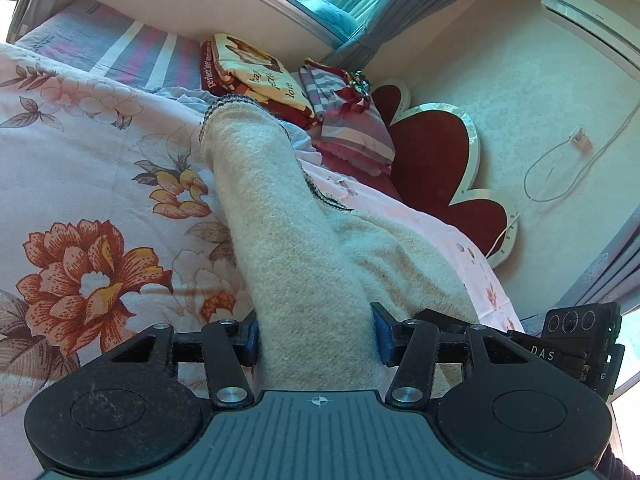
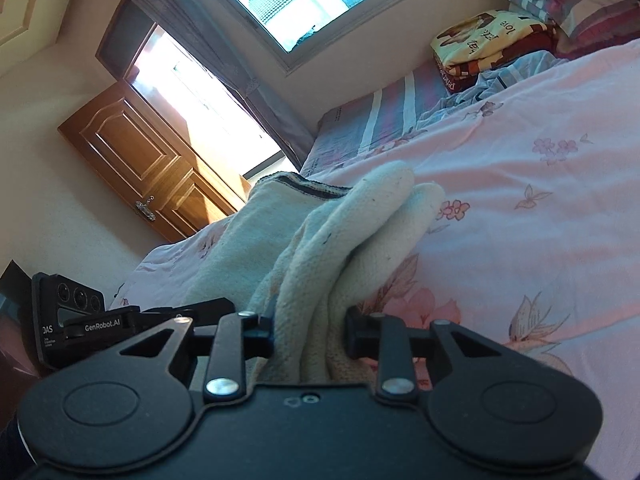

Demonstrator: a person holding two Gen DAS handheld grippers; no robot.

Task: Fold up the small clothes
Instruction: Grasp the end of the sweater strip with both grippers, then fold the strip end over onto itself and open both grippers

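left wrist view: the left tool (image 1: 316,340) clamps a cream fuzzy knit garment (image 1: 280,216) with dark-stitched trim, draped over the floral bed sheet (image 1: 88,184). the right tool (image 2: 310,330) pinches its bunched folds (image 2: 360,232).

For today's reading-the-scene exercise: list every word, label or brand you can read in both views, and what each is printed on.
"love": folded blanket, both views; its other lettering is unclear.
"DAS": other tool's black housing, left view.
"GenRobot.AI": black housing, right view.
Air conditioner sticker: too small to read.
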